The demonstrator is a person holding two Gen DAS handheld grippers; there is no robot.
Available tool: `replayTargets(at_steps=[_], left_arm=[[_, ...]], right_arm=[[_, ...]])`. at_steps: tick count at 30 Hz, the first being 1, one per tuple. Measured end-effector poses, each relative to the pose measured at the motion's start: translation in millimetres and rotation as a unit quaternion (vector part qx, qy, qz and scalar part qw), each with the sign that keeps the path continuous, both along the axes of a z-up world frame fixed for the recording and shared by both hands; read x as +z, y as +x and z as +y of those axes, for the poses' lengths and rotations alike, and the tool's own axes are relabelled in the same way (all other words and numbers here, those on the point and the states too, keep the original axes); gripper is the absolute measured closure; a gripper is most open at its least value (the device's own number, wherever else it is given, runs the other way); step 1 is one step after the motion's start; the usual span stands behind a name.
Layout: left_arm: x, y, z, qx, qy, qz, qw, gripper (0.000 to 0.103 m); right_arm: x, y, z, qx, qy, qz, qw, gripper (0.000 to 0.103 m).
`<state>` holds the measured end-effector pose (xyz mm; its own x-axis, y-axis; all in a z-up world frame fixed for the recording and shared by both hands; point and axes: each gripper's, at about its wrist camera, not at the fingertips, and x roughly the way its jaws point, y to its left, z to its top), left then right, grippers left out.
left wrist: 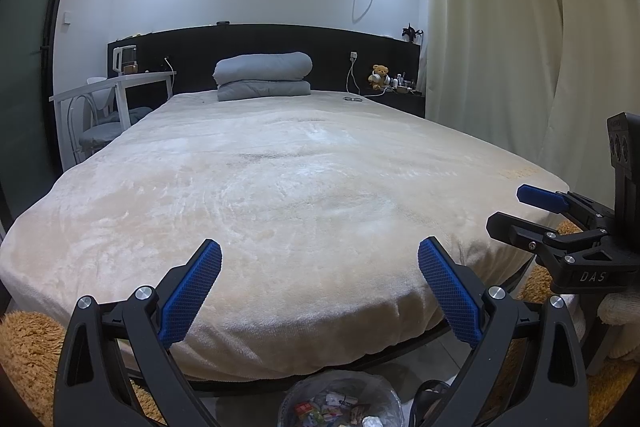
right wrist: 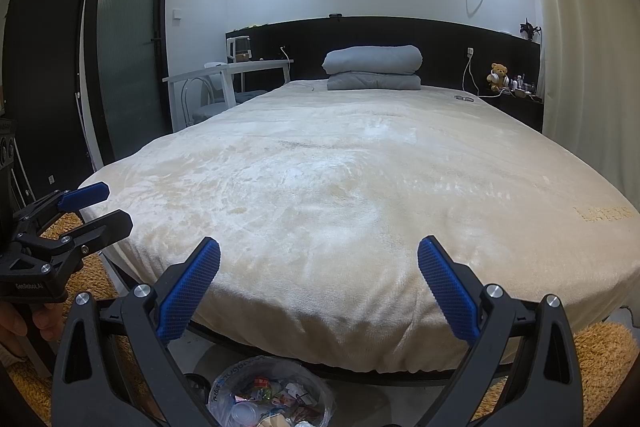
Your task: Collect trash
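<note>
Both my grippers, left gripper (left wrist: 320,291) and right gripper (right wrist: 319,289), fingers apart, empty, over the bed (left wrist: 280,187); below its foot, trash bin (right wrist: 272,393), apparently full of wrappers.

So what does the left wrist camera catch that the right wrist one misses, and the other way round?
Only the left wrist view shows the right gripper from the side, open, at its right edge. Only the right wrist view shows the left gripper from the side, open, plus the tall frosted glass door in full. Both share the bed with its cream blanket, the folded grey quilt, the teddy bear and the trash bin, already holding wrappers.
</note>
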<state>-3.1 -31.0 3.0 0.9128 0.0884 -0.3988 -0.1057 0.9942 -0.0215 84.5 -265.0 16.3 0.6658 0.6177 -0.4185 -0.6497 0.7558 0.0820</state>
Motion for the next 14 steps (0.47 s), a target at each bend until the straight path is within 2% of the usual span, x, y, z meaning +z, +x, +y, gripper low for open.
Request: replayTargets(at_steps=[14], left_arm=[[0.7, 0.9, -0.7, 0.0, 0.002, 0.002, 1.0, 0.006]], right_arm=[[-0.3, 0.2, 0.2, -0.001, 0.0, 0.001, 1.0, 0.005]])
